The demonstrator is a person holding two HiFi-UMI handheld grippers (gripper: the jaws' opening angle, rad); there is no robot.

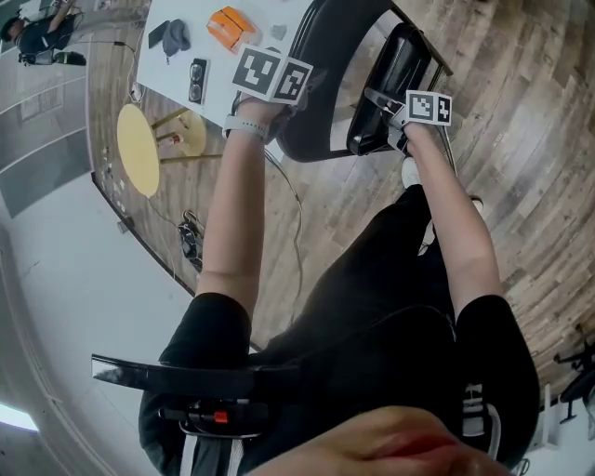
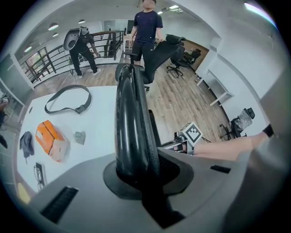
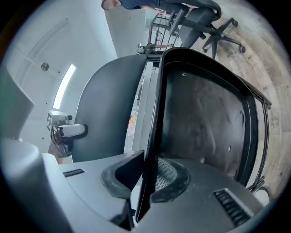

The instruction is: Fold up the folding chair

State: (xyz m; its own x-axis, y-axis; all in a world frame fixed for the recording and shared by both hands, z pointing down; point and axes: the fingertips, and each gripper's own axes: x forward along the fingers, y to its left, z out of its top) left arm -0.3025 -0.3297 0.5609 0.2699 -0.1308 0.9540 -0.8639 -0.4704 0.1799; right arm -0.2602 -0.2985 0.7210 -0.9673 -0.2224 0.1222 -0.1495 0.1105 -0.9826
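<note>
The black folding chair stands in front of me by the white table. In the head view its curved backrest (image 1: 311,125) is on the left and its seat (image 1: 395,65) is tilted up on the right. My left gripper (image 1: 272,91) points steeply down and is shut on the backrest's top edge (image 2: 131,123), which fills the gap between the jaws of the left gripper (image 2: 136,177). My right gripper (image 1: 411,119) lies nearly level. In its own view the right gripper (image 3: 145,182) is shut on the thin rim of the seat (image 3: 204,123), with the backrest (image 3: 107,109) to the left.
The white table (image 1: 177,74) carries an orange box (image 1: 230,26), a strap (image 2: 68,100) and small items. A yellow round stool (image 1: 139,149) stands left of me. A cable (image 1: 297,214) runs over the wood floor. Two people (image 2: 148,32) and office chairs (image 2: 159,57) are beyond the table.
</note>
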